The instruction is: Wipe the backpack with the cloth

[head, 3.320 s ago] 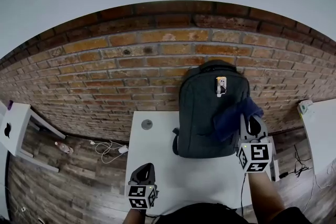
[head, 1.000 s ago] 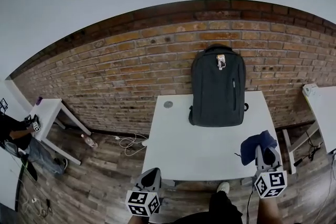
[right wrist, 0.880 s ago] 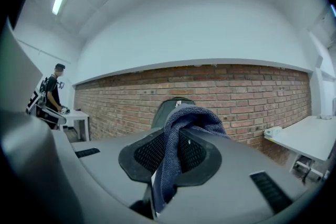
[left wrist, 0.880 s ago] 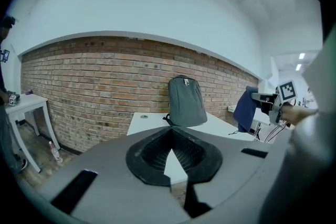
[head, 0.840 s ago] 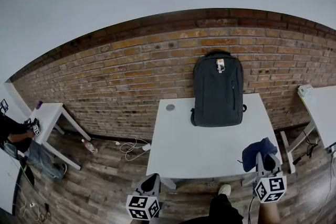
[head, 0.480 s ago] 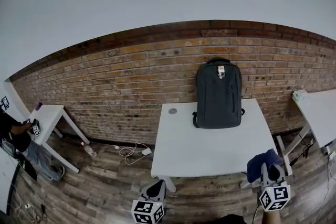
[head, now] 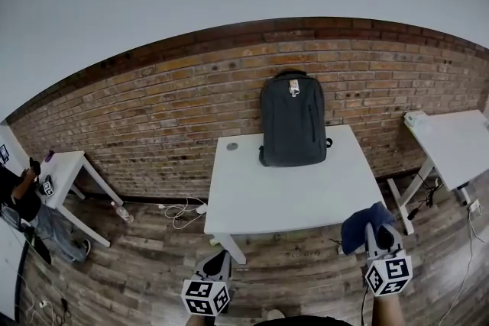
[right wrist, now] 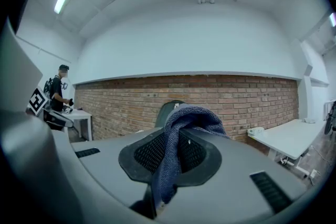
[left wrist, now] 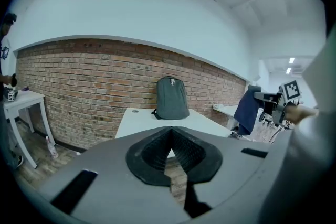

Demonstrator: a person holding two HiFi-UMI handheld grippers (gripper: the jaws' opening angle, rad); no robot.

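Note:
A dark grey backpack (head: 293,120) stands upright at the back of a white table (head: 290,195), leaning on the brick wall; it also shows as the backpack (left wrist: 172,98) in the left gripper view. My right gripper (head: 378,239) hangs well short of the table's front right corner, shut on a dark blue cloth (head: 361,225). In the right gripper view the cloth (right wrist: 181,136) drapes over the jaws and hides most of the backpack (right wrist: 167,108). My left gripper (head: 217,266) is low at the front left, jaws shut, holding nothing.
A small round disc (head: 231,146) lies at the table's back left. A second white table (head: 451,145) stands to the right, a small white side table (head: 65,164) to the left with a person (head: 19,198) beside it. Cables (head: 179,211) lie on the wooden floor.
The view has drawn back from the table: the backpack is smaller and farther. My right gripper, wiping the backpack 3.3 s ago, now holds the cloth off the table's front edge.

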